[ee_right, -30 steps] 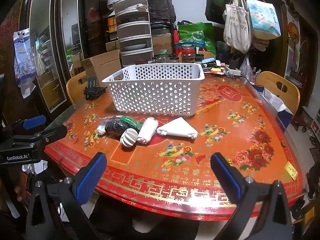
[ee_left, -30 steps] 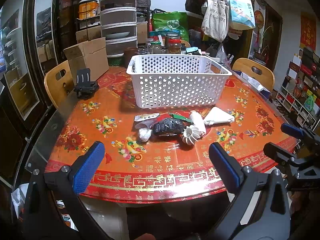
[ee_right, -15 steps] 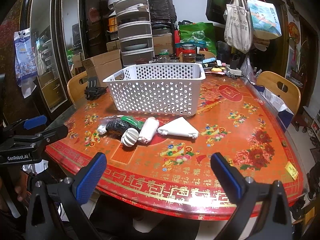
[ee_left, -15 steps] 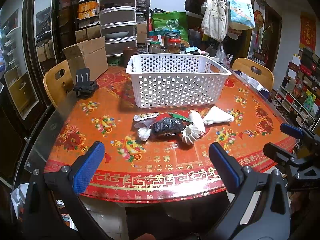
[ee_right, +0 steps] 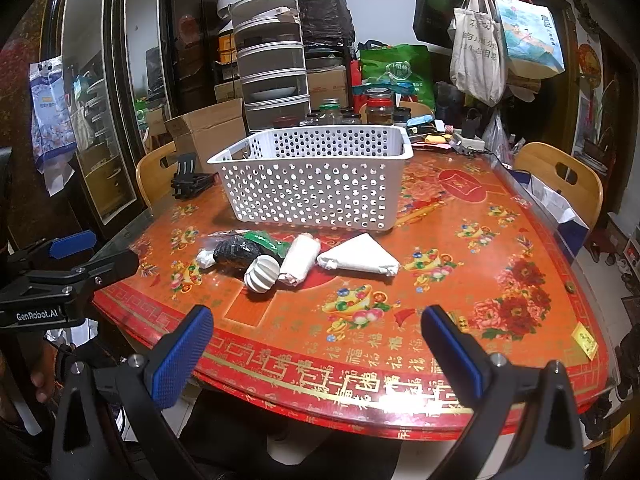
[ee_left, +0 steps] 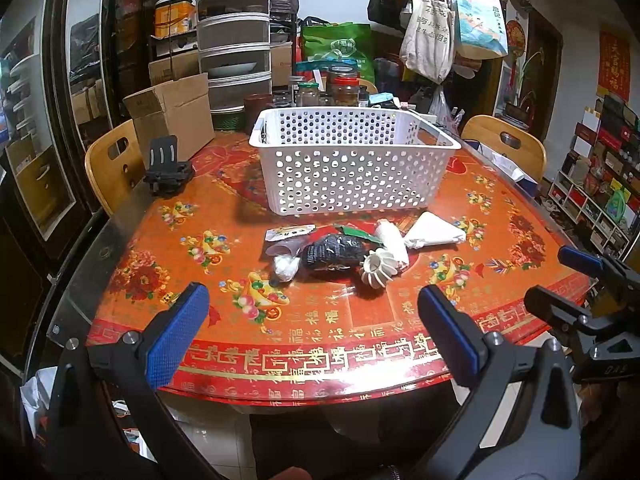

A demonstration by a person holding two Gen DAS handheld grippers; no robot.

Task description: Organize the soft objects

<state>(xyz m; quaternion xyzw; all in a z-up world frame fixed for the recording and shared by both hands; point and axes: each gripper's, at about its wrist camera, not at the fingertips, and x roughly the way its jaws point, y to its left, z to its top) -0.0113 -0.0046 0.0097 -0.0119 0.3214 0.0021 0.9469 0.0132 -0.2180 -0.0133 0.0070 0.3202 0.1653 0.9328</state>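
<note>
Status: no item has been sorted. The white basket (ee_left: pixel 356 164) stands on the counter (ee_left: pixel 224 320), well ahead of both sets of fingers; no soft object shows through its perforated walls, though its floor is not fully visible.

Left gripper (ee_left: pixel 314 334): fingers spread wide, holding nothing, poised at the near counter edge. Right gripper (ee_right: pixel 316 350): fingers likewise spread wide and unloaded, at the near edge.

The soft objects lie in a cluster between the fingers and the basket, well apart from either gripper:
- black mesh bundle (ee_left: pixel 334 252), ahead of the left fingers;
- white ribbed ball (ee_right: pixel 262 274), touching the bundle;
- white roll (ee_right: pixel 300 260), just beside the ball;
- white triangular folded cloth (ee_right: pixel 358 260), nearest the right fingers' line;
- small white wad (ee_left: pixel 286 266) and flat packets (ee_left: pixel 288 234), at the cluster's left end.

Remaining work, as judged: the whole task. Each item still requires pickup and transfer into the basket.
</note>
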